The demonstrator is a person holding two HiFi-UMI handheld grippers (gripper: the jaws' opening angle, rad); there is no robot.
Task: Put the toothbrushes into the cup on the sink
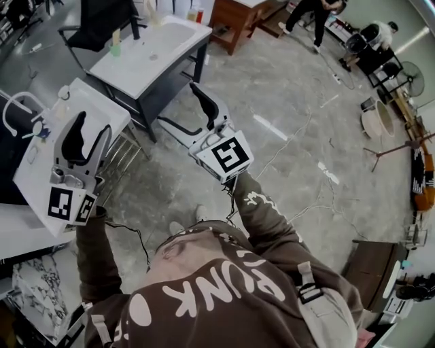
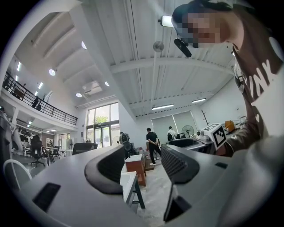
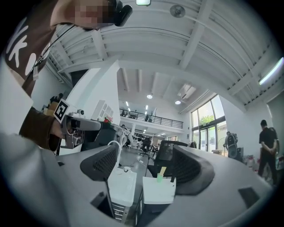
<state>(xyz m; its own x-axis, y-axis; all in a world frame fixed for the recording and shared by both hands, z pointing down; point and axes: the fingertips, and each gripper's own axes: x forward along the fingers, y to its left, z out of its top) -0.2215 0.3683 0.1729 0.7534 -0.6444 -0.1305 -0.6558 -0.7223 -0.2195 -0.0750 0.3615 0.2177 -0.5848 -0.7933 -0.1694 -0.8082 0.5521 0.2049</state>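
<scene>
In the head view my left gripper (image 1: pixel 94 122) is held over the white sink top (image 1: pixel 34 173), jaws open and nothing between them. The sink's curved faucet (image 1: pixel 13 112) stands at the far left. My right gripper (image 1: pixel 178 103) hangs over the floor beside a white table (image 1: pixel 153 58), also open and without a load. On that table stands a small green cup (image 1: pixel 115 47) with a pale stick in it. The right gripper view looks between its open jaws (image 3: pixel 144 168) at the sink (image 3: pixel 122 184), the faucet (image 3: pixel 116 148) and the green cup (image 3: pixel 159 178). The left gripper (image 2: pixel 142 166) points across the hall.
A black office chair (image 1: pixel 102 24) stands behind the white table. A wooden table (image 1: pixel 238 20) is further back, with people (image 1: pixel 312 13) near it. A wire rack (image 1: pixel 126 153) shows under the sink's edge. Stands and a fan (image 1: pixel 408 71) are at the right.
</scene>
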